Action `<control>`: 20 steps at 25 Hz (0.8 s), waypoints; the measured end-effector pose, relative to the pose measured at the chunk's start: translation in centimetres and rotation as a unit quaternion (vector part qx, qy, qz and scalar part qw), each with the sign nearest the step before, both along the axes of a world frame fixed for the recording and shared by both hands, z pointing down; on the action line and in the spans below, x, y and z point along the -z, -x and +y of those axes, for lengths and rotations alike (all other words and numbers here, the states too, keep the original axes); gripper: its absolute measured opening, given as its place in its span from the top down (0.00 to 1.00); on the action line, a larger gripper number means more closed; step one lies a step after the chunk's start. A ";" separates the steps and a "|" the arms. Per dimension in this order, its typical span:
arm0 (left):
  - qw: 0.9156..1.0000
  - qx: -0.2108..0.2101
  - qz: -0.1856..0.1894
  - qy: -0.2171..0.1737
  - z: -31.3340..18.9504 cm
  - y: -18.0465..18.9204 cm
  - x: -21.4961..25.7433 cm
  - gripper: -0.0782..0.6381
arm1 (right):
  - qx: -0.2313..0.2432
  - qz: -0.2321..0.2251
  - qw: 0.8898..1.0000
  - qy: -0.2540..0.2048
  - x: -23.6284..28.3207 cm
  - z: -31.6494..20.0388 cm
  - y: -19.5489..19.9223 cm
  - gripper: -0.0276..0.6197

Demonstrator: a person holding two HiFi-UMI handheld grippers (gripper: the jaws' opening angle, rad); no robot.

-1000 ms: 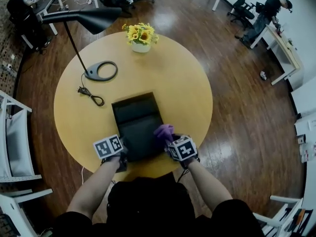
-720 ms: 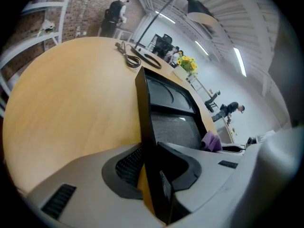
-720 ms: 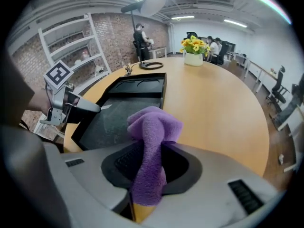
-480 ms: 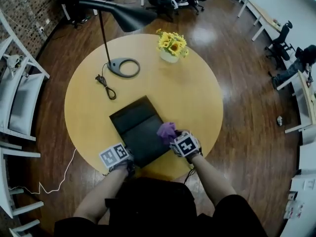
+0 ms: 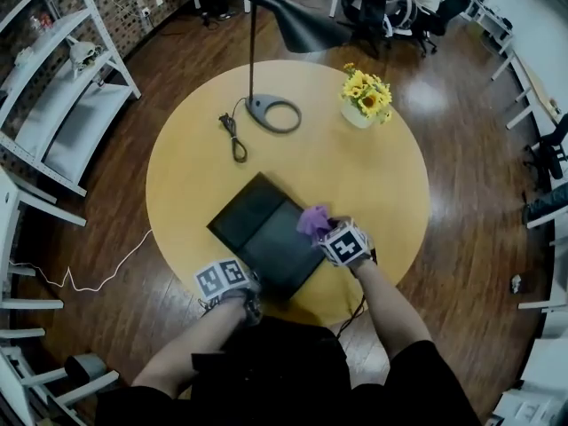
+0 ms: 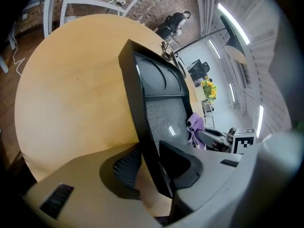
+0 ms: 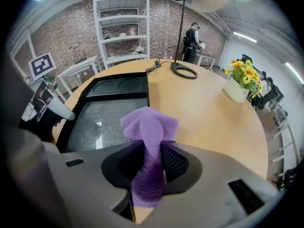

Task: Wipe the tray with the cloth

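Note:
A black tray (image 5: 253, 224) lies askew on the round yellow table (image 5: 373, 176); its inside (image 7: 111, 118) is grey and speckled. My right gripper (image 7: 148, 158) is shut on a purple cloth (image 7: 149, 127), which bunches out ahead of the jaws over the tray's right rim. In the head view the cloth (image 5: 315, 220) shows just beyond the right gripper (image 5: 342, 240). My left gripper (image 6: 152, 163) straddles the tray's near rim (image 6: 135, 94). Its jaws have just been opening, and a strip of table shows between one pad and the rim. It sits at the tray's near corner (image 5: 229, 282).
A black lamp base (image 5: 273, 114) with its cord (image 5: 235, 140) stands beyond the tray, its shade (image 5: 306, 20) overhead. A white pot of yellow flowers (image 5: 366, 100) is at the far right. White shelves (image 5: 62, 105) stand left of the table.
The tray has swung counterclockwise on the table relative to the lamp and the flowers, and both grippers have gone with it. The head view has also turned.

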State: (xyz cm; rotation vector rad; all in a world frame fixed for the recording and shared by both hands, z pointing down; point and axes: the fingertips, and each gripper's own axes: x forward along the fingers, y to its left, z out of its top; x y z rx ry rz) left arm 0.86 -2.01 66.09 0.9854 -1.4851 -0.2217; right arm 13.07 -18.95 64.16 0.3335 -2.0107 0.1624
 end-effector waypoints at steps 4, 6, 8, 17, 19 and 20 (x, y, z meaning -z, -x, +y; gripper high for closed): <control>0.999 -0.046 -0.018 -0.005 0.3 0.4 1.2 0.70 | 0.001 -0.001 1.000 -0.001 -0.4 0.1 -0.1 0.79; 0.997 -0.066 -0.044 -0.016 0.4 1.9 2.7 0.65 | -0.004 -0.001 1.000 -0.005 -0.4 0.0 -0.1 0.79; 0.994 -0.076 -0.075 -0.026 0.3 4.6 4.4 0.63 | -0.010 0.003 1.000 -0.010 -0.4 -0.1 -0.1 0.78; 0.912 -0.300 -0.265 -0.090 -10.6 12.7 9.4 0.63 | -0.066 0.040 0.996 -0.035 0.1 -0.7 -0.7 0.78; 0.879 -0.374 -0.278 -0.099 -13.4 11.9 8.8 0.63 | -0.077 0.043 0.995 -0.038 0.0 -0.5 -0.3 0.78; 0.861 -0.412 -0.281 -0.100 -14.5 11.3 8.2 0.63 | -0.083 0.045 0.995 -0.038 -0.1 -0.4 -0.2 0.78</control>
